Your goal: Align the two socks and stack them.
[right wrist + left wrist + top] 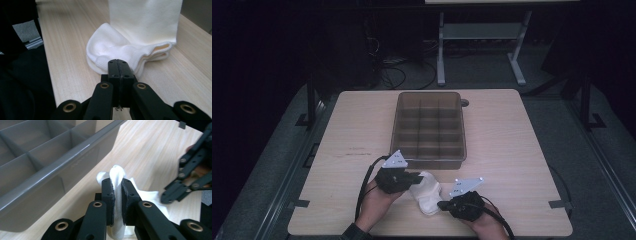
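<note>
Step in hand, as judged: folding or bunching the white sock, which lies near the tabletop's front edge, just in front of the grey divided tray. The left gripper pinches a fold of sock between its pads. The right gripper has its jaws pressed together, empty, tips at the sock's cuff. Next move probably requires opening the right jaws to grasp the cuff.

The white knitted sock is partly hidden between the pads of the left gripper. The grey plastic divided tray is cut off by the picture's top and left edges.
</note>
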Demonstrator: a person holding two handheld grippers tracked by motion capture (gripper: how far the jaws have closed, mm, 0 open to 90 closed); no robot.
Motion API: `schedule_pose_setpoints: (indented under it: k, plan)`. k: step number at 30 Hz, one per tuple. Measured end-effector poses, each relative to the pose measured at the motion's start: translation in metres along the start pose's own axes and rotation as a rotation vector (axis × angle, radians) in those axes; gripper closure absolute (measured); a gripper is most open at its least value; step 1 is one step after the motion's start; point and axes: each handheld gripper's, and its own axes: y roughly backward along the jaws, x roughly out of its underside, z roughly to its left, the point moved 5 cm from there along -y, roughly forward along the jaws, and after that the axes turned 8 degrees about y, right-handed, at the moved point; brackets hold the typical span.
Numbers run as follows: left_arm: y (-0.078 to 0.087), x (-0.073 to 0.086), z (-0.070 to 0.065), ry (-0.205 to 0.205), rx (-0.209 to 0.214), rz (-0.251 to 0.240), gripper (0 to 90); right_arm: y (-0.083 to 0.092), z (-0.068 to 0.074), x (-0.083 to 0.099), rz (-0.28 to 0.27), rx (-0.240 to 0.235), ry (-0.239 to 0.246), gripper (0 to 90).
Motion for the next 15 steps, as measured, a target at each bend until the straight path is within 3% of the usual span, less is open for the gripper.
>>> schedule_pose_setpoints:
  k: [15]
  plan:
    - [-0.009,0.006,-0.016,-0.007,0.045,0.028,82.4,-0.008,-0.009,-0.001,0.007,0.022,0.003,90.0]
